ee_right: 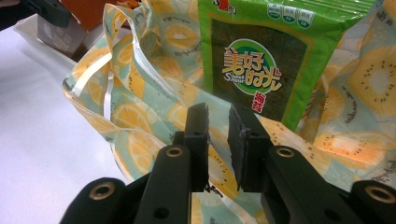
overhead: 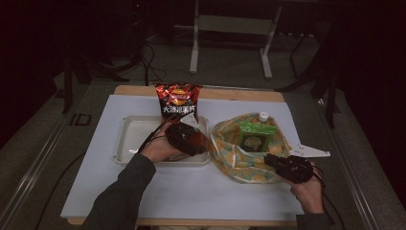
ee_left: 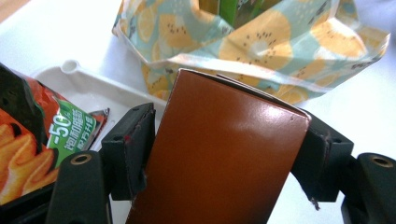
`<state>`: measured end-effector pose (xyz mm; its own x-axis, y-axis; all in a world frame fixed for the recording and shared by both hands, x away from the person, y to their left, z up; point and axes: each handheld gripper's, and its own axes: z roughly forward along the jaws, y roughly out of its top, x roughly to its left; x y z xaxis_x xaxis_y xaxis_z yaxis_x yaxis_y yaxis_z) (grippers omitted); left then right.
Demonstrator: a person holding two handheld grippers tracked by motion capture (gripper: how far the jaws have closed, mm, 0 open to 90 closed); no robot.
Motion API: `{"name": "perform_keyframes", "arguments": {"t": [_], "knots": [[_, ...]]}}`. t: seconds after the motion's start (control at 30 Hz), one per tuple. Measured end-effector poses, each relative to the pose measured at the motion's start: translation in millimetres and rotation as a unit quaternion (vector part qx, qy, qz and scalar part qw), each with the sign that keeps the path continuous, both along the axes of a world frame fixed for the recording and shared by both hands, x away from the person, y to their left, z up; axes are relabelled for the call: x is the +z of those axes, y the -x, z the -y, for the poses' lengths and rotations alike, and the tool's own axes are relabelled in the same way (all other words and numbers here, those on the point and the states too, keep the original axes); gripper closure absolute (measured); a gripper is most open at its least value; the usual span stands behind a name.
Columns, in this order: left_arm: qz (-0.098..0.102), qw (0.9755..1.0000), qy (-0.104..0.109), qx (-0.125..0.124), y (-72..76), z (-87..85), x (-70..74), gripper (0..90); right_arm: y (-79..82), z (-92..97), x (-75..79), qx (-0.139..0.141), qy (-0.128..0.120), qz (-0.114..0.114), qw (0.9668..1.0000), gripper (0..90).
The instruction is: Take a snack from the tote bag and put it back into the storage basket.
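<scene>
Two hand-held grippers, left to right.
Left hand-held gripper [ee_left: 224, 154]: jaws wide, brown box [ee_left: 219, 158] between pads, over tray [overhead: 129, 139]; chip bag [overhead: 178, 100] just beyond.
Right hand-held gripper [ee_right: 218, 140]: jaws nearly together, pinching fruit-print bag [ee_right: 140, 116] rim; green packet [ee_right: 261, 56] just ahead, inside.

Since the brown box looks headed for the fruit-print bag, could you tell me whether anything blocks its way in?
Nothing visible lies between the brown cardboard box and the fruit-print fabric bag; a green snack packet already stands inside the bag.
</scene>
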<state>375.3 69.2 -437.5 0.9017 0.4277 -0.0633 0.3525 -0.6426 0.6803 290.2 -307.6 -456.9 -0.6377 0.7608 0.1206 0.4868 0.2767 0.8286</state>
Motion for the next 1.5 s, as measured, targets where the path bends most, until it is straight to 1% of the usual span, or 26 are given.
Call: {"name": "perform_keyframes", "arguments": {"t": [0.03,0.13,0.23,0.27,0.43,0.53,0.67,0.87,0.93,1.2,1.37,1.43,1.47,1.5], "knots": [[-0.002,1.0,0.001,0.002,0.3,0.1,-1.7,29.1,0.0,0.1,0.1,0.0,0.0,0.0,1.0,77.7],[-0.004,1.0,-0.007,0.002,0.4,0.1,-7.8,28.9,0.0,0.1,0.0,0.0,0.0,0.0,1.0,77.6],[-0.004,0.9997,-0.025,0.0,0.7,2.4,-12.6,28.6,-0.1,-0.2,-0.1,0.001,0.001,0.001,1.0,77.5],[-0.005,0.9996,-0.027,0.001,1.0,3.8,-13.9,28.6,-0.1,-0.3,0.0,0.001,0.001,0.001,1.0,77.5],[-0.004,0.9991,-0.043,-0.003,1.0,8.7,-17.7,28.4,0.2,0.0,0.2,0.001,0.0,0.001,1.0,77.3],[-0.004,0.9987,-0.051,-0.001,1.2,11.1,-20.1,28.4,0.4,0.2,0.5,0.001,-0.001,0.002,1.0,77.2],[-0.005,0.9985,-0.055,-0.001,1.3,13.1,-22.2,28.5,0.4,0.6,0.7,0.001,-0.001,0.002,1.0,77.1],[-0.005,0.9975,-0.07,-0.001,1.2,14.7,-26.4,28.5,0.4,0.6,0.6,0.001,-0.001,0.002,1.0,77.0],[-0.008,0.9976,-0.069,0.002,1.5,14.8,-27.8,28.5,0.3,0.4,0.6,0.002,-0.001,0.002,1.0,77.0],[-0.008,0.9965,-0.084,0.004,0.4,17.7,-33.0,28.3,-0.1,0.0,-0.1,0.003,-0.001,0.002,1.0,76.8],[-0.019,0.9958,-0.089,0.007,-0.8,20.2,-35.5,27.8,-0.2,-0.1,-0.3,0.004,-0.001,0.002,1.0,76.6],[-0.027,0.996,-0.085,0.007,-1.5,20.7,-36.5,27.5,-0.3,0.0,-0.2,0.003,0.0,0.002,1.0,76.5],[-0.027,0.996,-0.085,0.007,-1.5,20.7,-36.5,27.5,-0.3,0.0,-0.2,0.003,0.0,0.002,1.0,76.5],[-0.035,0.9965,-0.075,0.006,-1.9,20.8,-37.7,27.5,-0.3,0.0,-0.2,0.003,-0.001,0.002,1.0,76.4]]}}
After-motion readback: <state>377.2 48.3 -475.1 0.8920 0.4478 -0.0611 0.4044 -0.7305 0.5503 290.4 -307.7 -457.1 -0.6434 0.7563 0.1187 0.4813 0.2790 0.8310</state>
